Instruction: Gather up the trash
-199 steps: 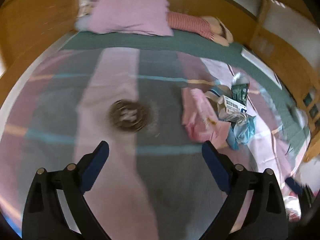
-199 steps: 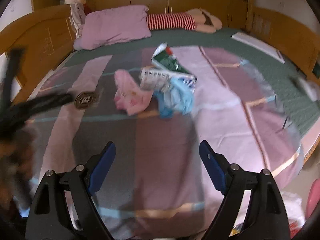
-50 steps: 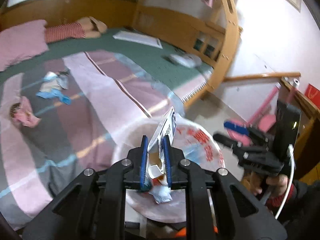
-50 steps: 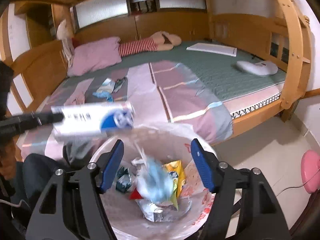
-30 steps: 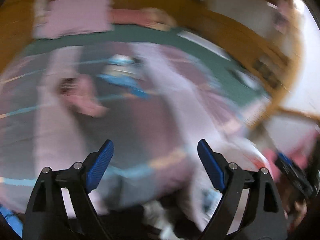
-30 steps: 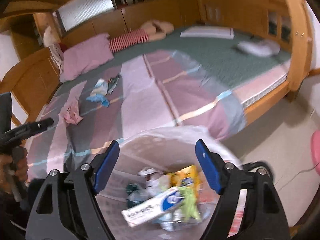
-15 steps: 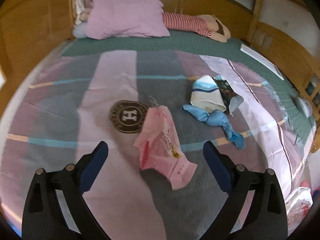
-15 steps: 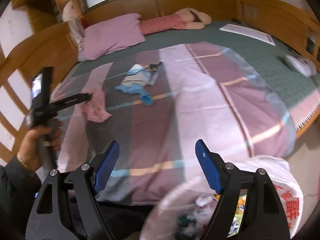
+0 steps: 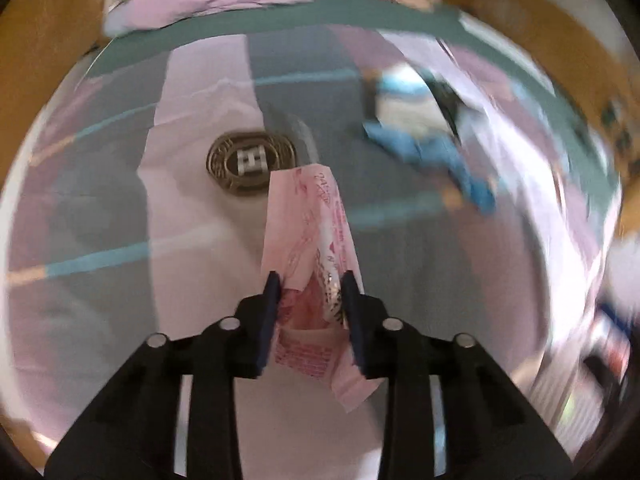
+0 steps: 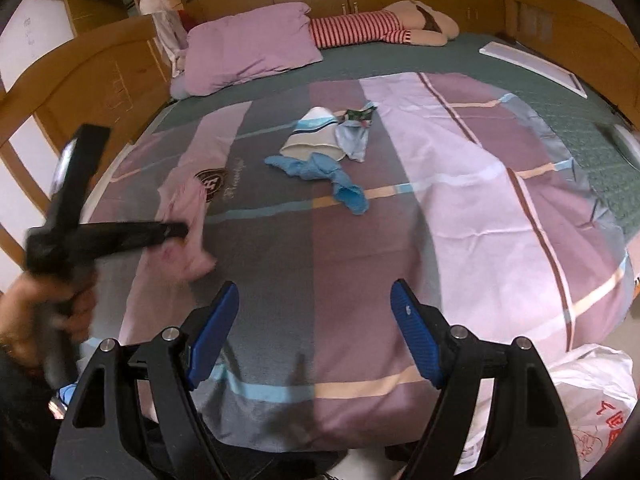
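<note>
Pink and crinkled, the wrapper [image 9: 316, 240] sits between the blue pads of the left claw [image 9: 310, 300], whose jaws have just been closing and now pinch its near end while the rest trails away over the striped bedspread [image 9: 200, 400]. Gripping it by the near end looks sensible: the film is limp and flat, so an edge bunched between the pads gives more purchase than the sheet's middle. It is a printed plastic packet, creased lengthwise, red lettering along one fold, a torn flap hanging on the near right. It lies near the left of the bed, just beside a round embroidered badge [image 9: 252, 160].

Farther right lie a blue glove [image 10: 324, 176], a paper cup [image 10: 316, 136] and a dark packet [image 10: 360, 114], still uncollected. The right claw [image 10: 316, 328] hovers wide and empty. A white bin bag [image 10: 592, 400] waits at the near right.
</note>
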